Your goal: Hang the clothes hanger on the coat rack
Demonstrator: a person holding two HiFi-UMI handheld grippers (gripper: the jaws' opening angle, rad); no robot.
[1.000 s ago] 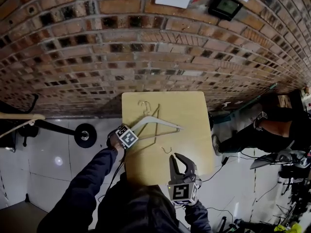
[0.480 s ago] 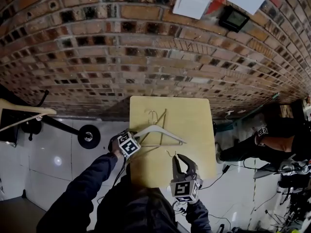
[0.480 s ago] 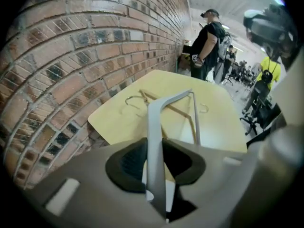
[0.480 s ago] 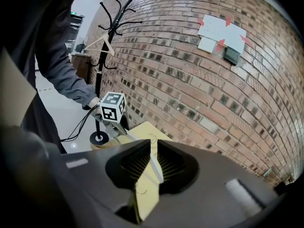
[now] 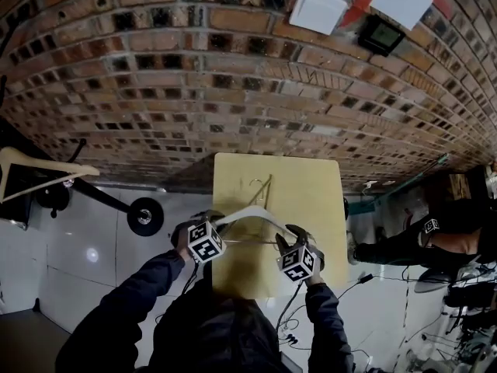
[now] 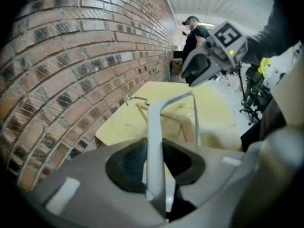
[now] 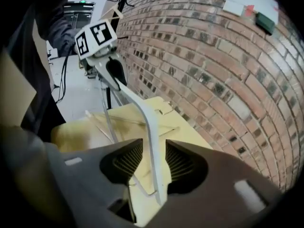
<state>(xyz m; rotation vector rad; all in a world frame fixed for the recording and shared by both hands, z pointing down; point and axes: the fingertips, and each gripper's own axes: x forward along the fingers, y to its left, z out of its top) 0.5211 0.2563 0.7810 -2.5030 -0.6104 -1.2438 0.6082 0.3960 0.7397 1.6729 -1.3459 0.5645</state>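
A white clothes hanger (image 5: 250, 211) with a metal hook hangs tilted above the yellow table (image 5: 314, 185). My left gripper (image 5: 218, 224) is shut on its left arm; in the left gripper view the pads pinch the white arm (image 6: 155, 141). My right gripper (image 5: 293, 232) sits at the hanger's right end. Its jaws have just been opening, and the hanger's arm (image 7: 149, 127) runs between the ribbed pads with a gap on each side. The coat rack's black pole and round base (image 5: 144, 216) stand on the floor to the left.
A wooden hanger (image 5: 39, 171) hangs at the far left. The brick wall (image 5: 233, 92) rises right behind the table. A person (image 5: 443, 235) crouches at the right among cables and gear.
The left gripper has lifted the hanger off the table. The right gripper has moved from the table's near edge to the hanger's right end and has opened around it.
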